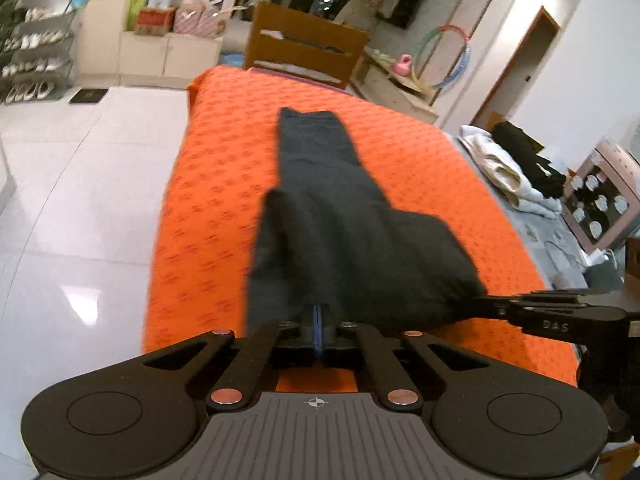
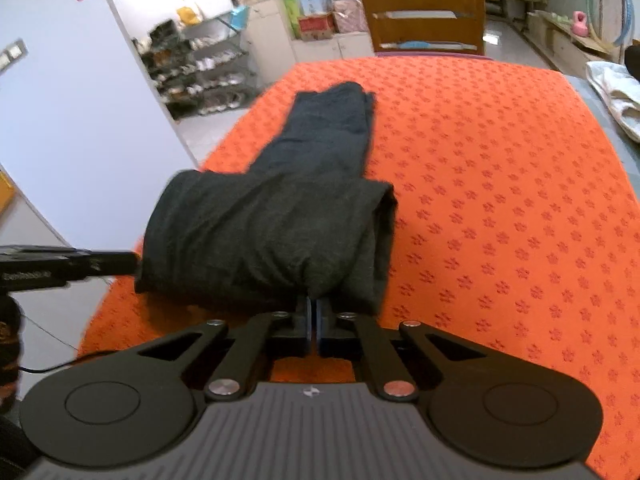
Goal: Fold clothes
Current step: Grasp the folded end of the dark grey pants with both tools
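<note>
L gripper [image 1: 318, 314] fingers pinched tight on near hem of dark trousers [image 1: 320, 184]; R gripper [image 2: 314, 306] same – clamped on cloth. Trousers lie lengthwise on orange cloth-covered table [image 2: 500, 200], toward its left edge, near end bunched – far end by chair [image 2: 424, 12].

"DAS" on the right gripper [image 1: 476, 303]

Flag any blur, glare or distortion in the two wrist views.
Left wrist: dark garment motion-smeared at its near edge, window glare on the floor tiles, fisheye bends the orange cloth edges. Right wrist: sharper overall, garment fold slightly soft, left hand-held gripper blurred at the frame edge, strong barrel curve on the wall. No harsh shadows in either.
</note>
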Action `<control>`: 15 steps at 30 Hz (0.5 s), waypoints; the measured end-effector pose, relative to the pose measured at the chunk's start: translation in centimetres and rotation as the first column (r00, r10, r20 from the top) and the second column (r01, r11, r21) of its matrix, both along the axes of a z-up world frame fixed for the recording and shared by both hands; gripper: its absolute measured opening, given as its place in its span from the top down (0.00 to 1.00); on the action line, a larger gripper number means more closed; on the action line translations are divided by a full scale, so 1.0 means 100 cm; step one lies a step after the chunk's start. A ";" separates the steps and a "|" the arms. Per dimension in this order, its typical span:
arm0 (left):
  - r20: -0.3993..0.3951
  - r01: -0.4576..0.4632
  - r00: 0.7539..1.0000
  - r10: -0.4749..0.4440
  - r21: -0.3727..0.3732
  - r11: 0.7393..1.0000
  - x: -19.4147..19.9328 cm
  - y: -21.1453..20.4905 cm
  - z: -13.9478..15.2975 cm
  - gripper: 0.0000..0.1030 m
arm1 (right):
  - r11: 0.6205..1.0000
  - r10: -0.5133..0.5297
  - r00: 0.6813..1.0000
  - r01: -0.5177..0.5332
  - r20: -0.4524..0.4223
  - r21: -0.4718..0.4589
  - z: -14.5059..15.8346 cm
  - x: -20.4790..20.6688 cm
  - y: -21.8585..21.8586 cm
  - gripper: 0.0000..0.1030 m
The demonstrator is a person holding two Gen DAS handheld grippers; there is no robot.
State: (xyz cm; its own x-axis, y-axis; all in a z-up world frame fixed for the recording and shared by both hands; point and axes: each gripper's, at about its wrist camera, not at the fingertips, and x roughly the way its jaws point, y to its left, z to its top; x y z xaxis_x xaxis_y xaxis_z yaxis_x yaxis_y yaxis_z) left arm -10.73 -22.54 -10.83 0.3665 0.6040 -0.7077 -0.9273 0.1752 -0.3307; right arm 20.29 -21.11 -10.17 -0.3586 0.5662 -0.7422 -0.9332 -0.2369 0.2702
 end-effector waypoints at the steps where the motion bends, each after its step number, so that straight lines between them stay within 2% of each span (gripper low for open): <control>1: -0.003 -0.013 1.000 0.013 -0.007 1.000 -0.007 0.000 -0.002 0.98 | 1.000 -0.014 1.000 0.014 -0.004 -0.012 -0.004 0.004 0.000 0.97; 5: -0.022 0.026 0.999 -0.026 -0.021 0.999 -0.014 -0.002 -0.002 0.98 | 0.999 0.011 0.998 -0.013 -0.057 -0.040 -0.009 0.011 0.002 0.97; 8: -0.040 0.084 0.996 -0.085 -0.018 0.996 -0.004 -0.006 0.000 0.96 | 0.999 0.025 0.999 -0.027 -0.043 -0.044 -0.006 0.009 0.004 0.93; 10: -0.016 0.104 0.994 -0.104 -0.009 0.995 0.004 -0.008 0.003 0.95 | 0.999 0.021 1.000 -0.022 -0.014 -0.028 -0.001 0.008 0.002 0.90; 11: -0.001 0.112 0.994 -0.112 -0.002 0.994 0.009 -0.008 0.005 0.94 | 1.000 0.020 1.000 -0.020 0.000 -0.018 0.003 0.007 0.000 0.87; 13: 0.021 0.118 0.993 -0.118 0.006 0.993 0.019 -0.005 0.006 0.84 | 1.000 0.016 1.000 -0.016 0.015 0.003 0.009 0.006 -0.003 0.79; 15: 0.045 0.109 0.993 -0.110 0.010 0.994 0.027 0.000 0.006 0.79 | 1.000 0.013 1.000 -0.014 0.024 0.021 0.014 0.005 -0.006 0.66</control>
State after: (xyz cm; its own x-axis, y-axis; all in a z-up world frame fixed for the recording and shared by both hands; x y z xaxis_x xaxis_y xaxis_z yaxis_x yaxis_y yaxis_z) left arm -8.07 -22.51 -10.19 0.4620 0.5637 -0.6847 -0.8867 0.2773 -0.3699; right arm 20.80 -21.72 -8.75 -0.3486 0.5770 -0.7386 -0.9360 -0.2549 0.2427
